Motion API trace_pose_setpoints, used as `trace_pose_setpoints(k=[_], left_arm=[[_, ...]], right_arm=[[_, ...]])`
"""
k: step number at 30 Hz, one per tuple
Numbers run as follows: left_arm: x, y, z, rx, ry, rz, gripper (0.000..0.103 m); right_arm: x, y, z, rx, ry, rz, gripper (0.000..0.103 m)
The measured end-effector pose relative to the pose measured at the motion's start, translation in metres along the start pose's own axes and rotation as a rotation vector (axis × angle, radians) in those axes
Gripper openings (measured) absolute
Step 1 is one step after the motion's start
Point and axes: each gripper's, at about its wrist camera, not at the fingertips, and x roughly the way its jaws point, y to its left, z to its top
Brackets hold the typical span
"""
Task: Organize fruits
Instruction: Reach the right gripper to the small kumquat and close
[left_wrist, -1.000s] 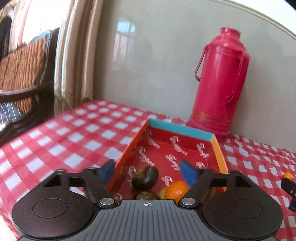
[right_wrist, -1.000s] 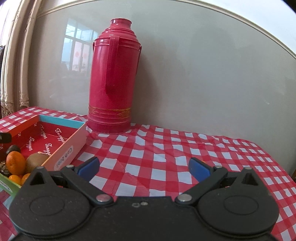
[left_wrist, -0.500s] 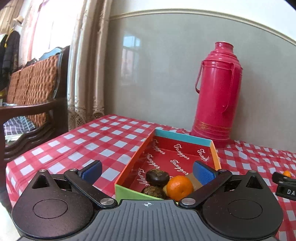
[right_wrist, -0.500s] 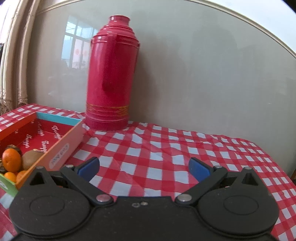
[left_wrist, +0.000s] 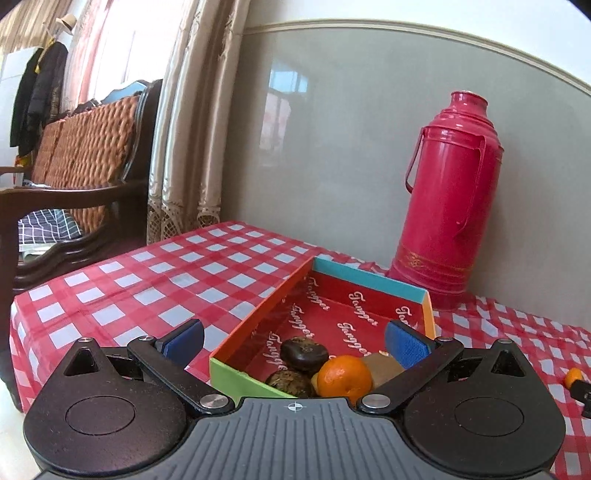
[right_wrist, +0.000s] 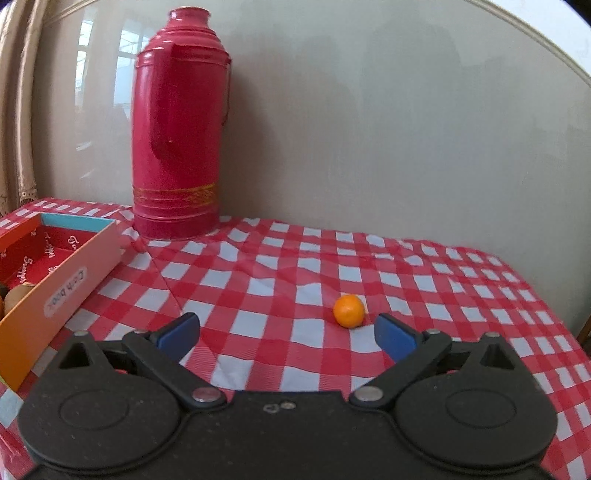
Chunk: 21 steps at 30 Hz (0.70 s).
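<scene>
A colourful box (left_wrist: 369, 282) with a red inside lies on the checked tablecloth. In its near end sit an orange (left_wrist: 344, 377), two dark fruits (left_wrist: 303, 353) and a brown kiwi (left_wrist: 382, 363). My left gripper (left_wrist: 294, 341) is open and empty, just in front of the box's near end. In the right wrist view the box (right_wrist: 66, 273) is at the left. A small orange (right_wrist: 348, 311) lies loose on the cloth, just ahead of my open, empty right gripper (right_wrist: 286, 330), close to its right fingertip.
A tall red thermos (left_wrist: 445, 199) stands against the wall behind the box, and also shows in the right wrist view (right_wrist: 179, 125). A wooden chair (left_wrist: 85, 162) and curtains (left_wrist: 188, 122) stand beyond the table's left edge. The table's right edge (right_wrist: 550, 306) is near.
My left gripper has pulled back and up from over the box, its jaws wider. My right gripper has tilted down and turned right, bringing the small orange into view.
</scene>
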Motion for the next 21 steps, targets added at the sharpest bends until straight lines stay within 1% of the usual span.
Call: trace_pose_setpoints(k=[3, 7, 8, 9, 11, 14, 16, 18, 21], left_arm=[[0.001, -0.003, -0.001, -0.002, 0.002, 0.006, 0.103], [0.004, -0.010, -0.004, 0.028, 0.022, 0.015, 0.103], [0.005, -0.011, -0.004, 0.034, 0.023, 0.016, 0.103], [0.005, -0.012, -0.004, 0.039, 0.021, 0.018, 0.103], [0.004, -0.013, -0.004, 0.046, 0.013, 0.023, 0.103], [0.005, -0.011, -0.003, 0.048, 0.010, 0.036, 0.103], [0.007, -0.008, -0.003, 0.044, 0.013, 0.045, 0.103], [0.009, -0.006, -0.003, 0.038, 0.017, 0.051, 0.103], [0.012, -0.004, -0.003, 0.038, 0.025, 0.057, 0.103]], right_arm=[[0.010, -0.010, 0.003, 0.018, 0.034, 0.019, 0.091], [0.021, -0.018, 0.007, 0.017, 0.043, 0.030, 0.089], [0.024, -0.019, 0.008, 0.017, 0.044, 0.030, 0.083], [0.028, -0.020, 0.009, 0.016, 0.050, 0.033, 0.074], [0.037, -0.022, 0.009, 0.019, 0.072, 0.039, 0.067], [0.048, -0.027, 0.006, 0.043, 0.098, 0.033, 0.066], [0.054, -0.031, 0.005, 0.055, 0.107, 0.029, 0.062], [0.062, -0.035, 0.004, 0.069, 0.129, 0.020, 0.052], [0.070, -0.040, 0.003, 0.095, 0.149, 0.008, 0.051]])
